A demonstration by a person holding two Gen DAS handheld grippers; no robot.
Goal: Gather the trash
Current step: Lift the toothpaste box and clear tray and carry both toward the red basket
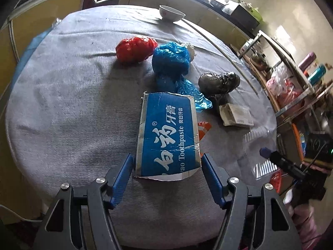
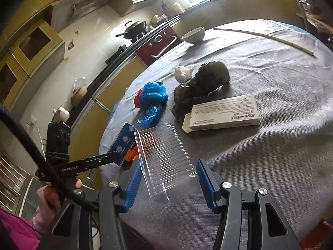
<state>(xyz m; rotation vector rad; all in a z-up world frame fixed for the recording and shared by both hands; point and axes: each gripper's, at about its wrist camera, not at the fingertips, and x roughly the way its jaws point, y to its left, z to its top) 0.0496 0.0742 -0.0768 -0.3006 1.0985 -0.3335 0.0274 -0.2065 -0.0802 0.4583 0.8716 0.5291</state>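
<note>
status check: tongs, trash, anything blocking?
Left tongs clamped on toothpaste box. Right tongs gripping clear plastic tray. Blue bag, red bag, black bag, white carton still on table. Nothing blocking.

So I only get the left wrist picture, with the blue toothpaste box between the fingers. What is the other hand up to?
Observer: The right gripper is clamped on a clear plastic tray.
Visitor: Anything cooking in the room?
Observer: There is a black wok; I can't see what's in it.
Visitor: Who holds the left gripper with the toothpaste box?
Observer: A hand in a pink sleeve.
</note>
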